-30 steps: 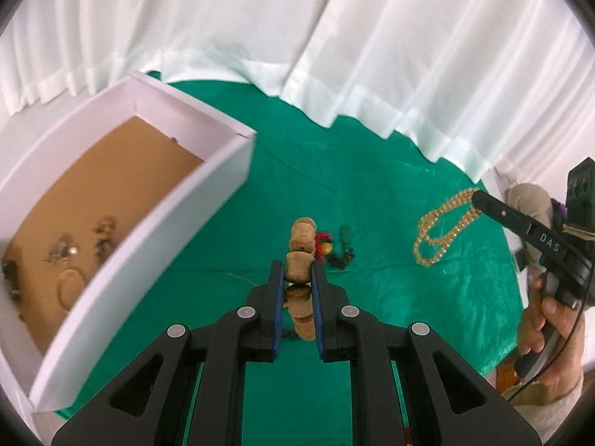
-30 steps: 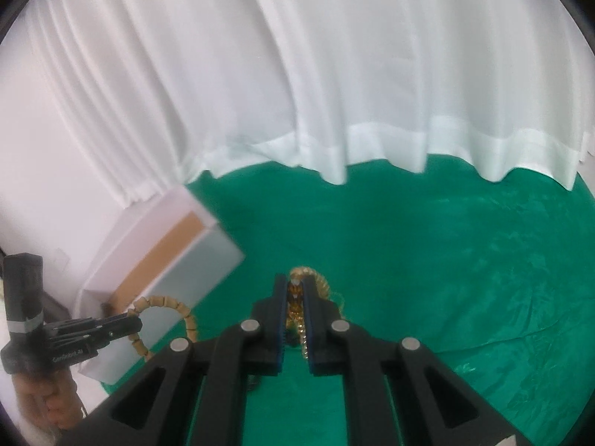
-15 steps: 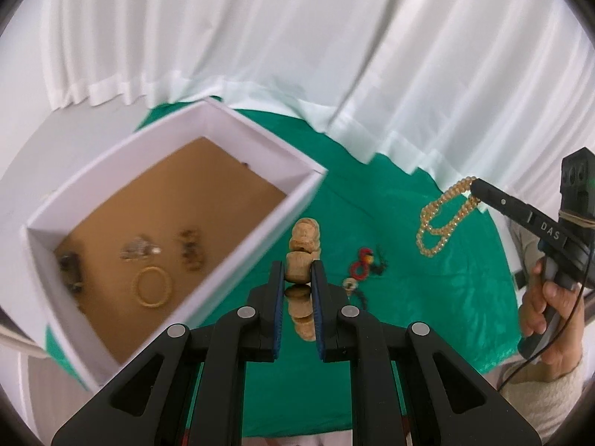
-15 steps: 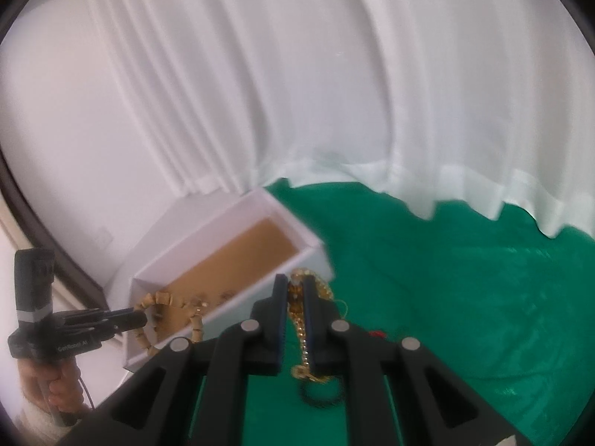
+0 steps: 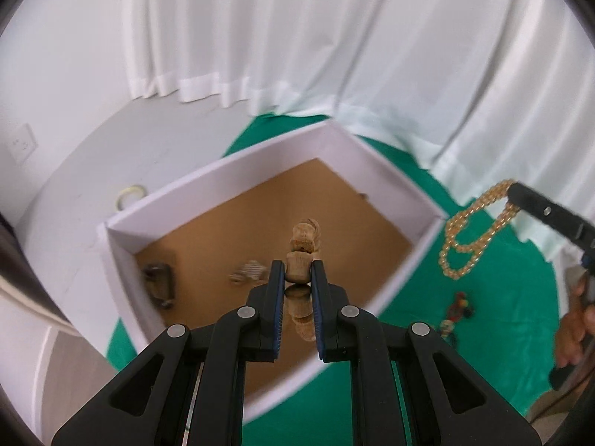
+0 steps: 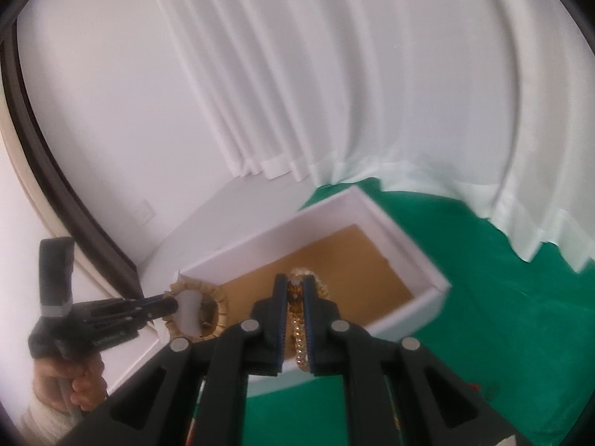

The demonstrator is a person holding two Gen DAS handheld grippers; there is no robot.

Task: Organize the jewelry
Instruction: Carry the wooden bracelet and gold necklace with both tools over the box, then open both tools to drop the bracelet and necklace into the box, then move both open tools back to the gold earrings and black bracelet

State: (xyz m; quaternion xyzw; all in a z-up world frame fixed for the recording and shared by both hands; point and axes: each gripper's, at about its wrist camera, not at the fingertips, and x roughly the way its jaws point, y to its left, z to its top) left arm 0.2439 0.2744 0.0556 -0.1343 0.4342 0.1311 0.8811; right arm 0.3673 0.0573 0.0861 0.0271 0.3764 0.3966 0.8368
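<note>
My left gripper [image 5: 298, 273] is shut on a wooden bead bracelet [image 5: 303, 238] and holds it above the white box [image 5: 383, 163] with a brown floor. The same bracelet [image 6: 217, 306] and left gripper [image 6: 171, 303] show at the box's left end in the right wrist view. My right gripper [image 6: 296, 286] is shut on a gold bead necklace [image 6: 299, 338] over the box's near wall [image 6: 409, 312]. In the left wrist view the necklace [image 5: 472, 230] hangs from the right gripper [image 5: 515, 191] beside the box's right corner. Small jewelry pieces [image 5: 247, 273] lie in the box.
Green cloth [image 5: 502, 334] covers the table. A red and dark jewelry piece [image 5: 459, 306] lies on it right of the box. A ring-like thing [image 5: 130, 194] lies on the white floor beyond the box. White curtains [image 5: 334, 55] hang behind.
Both grippers have carried their jewelry to the left toward the box. The left one now hangs over the box's inside; the right one has reached the box's near wall.
</note>
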